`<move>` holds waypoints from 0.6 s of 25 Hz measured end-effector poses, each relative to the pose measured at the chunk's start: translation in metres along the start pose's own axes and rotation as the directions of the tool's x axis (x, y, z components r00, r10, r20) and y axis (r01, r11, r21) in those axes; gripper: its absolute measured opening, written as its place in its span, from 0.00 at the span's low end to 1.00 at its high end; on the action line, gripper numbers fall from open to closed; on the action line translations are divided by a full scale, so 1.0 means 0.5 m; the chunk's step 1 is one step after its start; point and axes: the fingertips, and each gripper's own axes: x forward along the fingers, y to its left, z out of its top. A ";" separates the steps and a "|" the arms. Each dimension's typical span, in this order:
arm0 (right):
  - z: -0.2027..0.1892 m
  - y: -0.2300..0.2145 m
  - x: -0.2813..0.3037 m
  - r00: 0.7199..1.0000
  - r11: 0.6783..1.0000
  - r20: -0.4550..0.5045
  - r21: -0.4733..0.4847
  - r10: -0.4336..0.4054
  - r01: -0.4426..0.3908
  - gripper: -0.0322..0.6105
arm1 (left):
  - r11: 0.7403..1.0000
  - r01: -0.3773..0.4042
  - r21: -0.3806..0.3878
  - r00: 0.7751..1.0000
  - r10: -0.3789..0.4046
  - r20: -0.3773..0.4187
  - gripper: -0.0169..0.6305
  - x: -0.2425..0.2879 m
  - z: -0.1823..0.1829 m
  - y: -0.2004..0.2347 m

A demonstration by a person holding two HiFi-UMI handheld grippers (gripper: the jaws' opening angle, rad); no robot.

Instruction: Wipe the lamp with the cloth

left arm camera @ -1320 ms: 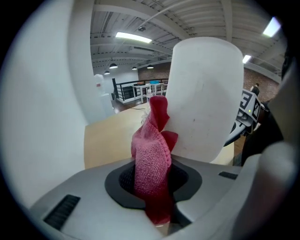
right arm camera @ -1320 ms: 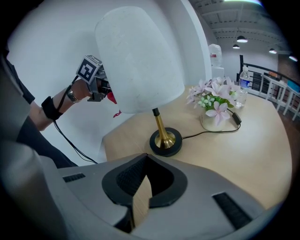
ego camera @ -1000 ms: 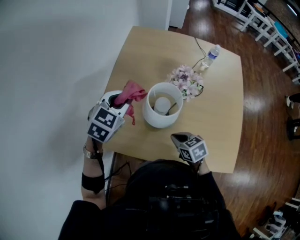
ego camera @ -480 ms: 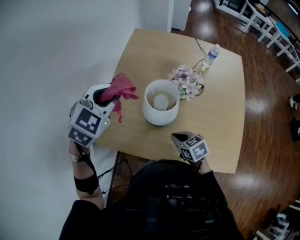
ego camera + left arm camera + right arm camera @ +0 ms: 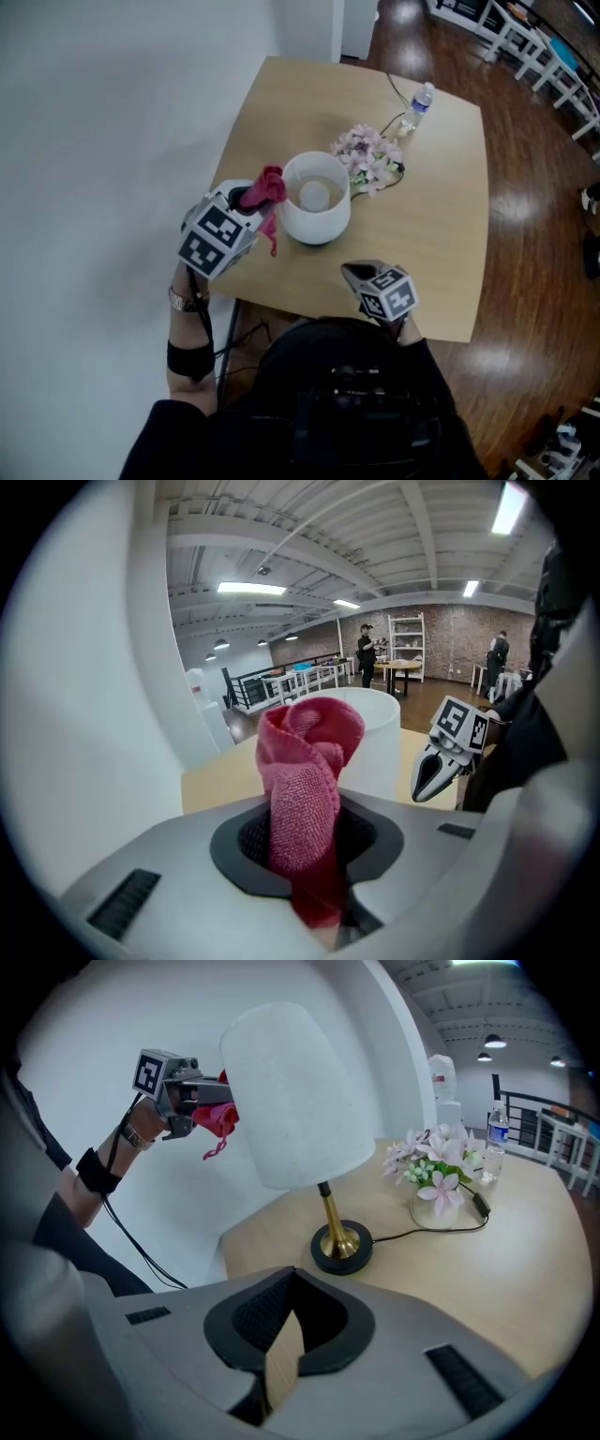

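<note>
At table (image 5: pixel 427 216) left, the left hand-held gripper (image 5: pixel 246 199) is clamped on the red cloth (image 5: pixel 268 186), held touching or just beside the lamp (image 5: pixel 323 228) shade. Light, even strokes are advised; the base (image 5: pixel 340 1243) could be steadied by the right hand-held gripper (image 5: pixel 359 276), pressed together, empty.

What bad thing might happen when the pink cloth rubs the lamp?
The lamp is a wide shade on a thin stem and small base, and the right gripper is not steadying it. A hard push from the cloth in the left gripper might tip it toward the flowers.
</note>
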 end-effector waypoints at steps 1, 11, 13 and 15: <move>0.000 -0.002 0.000 1.000 1.000 0.000 -0.001 -0.001 0.001 0.06 | 1.000 0.006 -0.012 1.000 -0.006 -0.008 0.17 0.010 -0.010 -0.009; -0.001 -0.002 0.013 1.000 0.999 -0.010 -0.029 0.018 -0.018 0.06 | 0.993 0.022 -0.113 0.995 -0.033 -0.096 0.17 0.067 -0.117 -0.056; -0.002 -0.002 0.016 1.000 0.999 -0.015 -0.037 0.023 -0.024 0.06 | 0.991 0.035 -0.126 0.990 -0.052 -0.134 0.17 0.084 -0.150 -0.071; -0.002 -0.003 0.019 0.999 0.999 -0.019 -0.046 0.027 -0.028 0.06 | 0.988 0.049 -0.146 0.982 -0.075 -0.172 0.17 0.100 -0.186 -0.088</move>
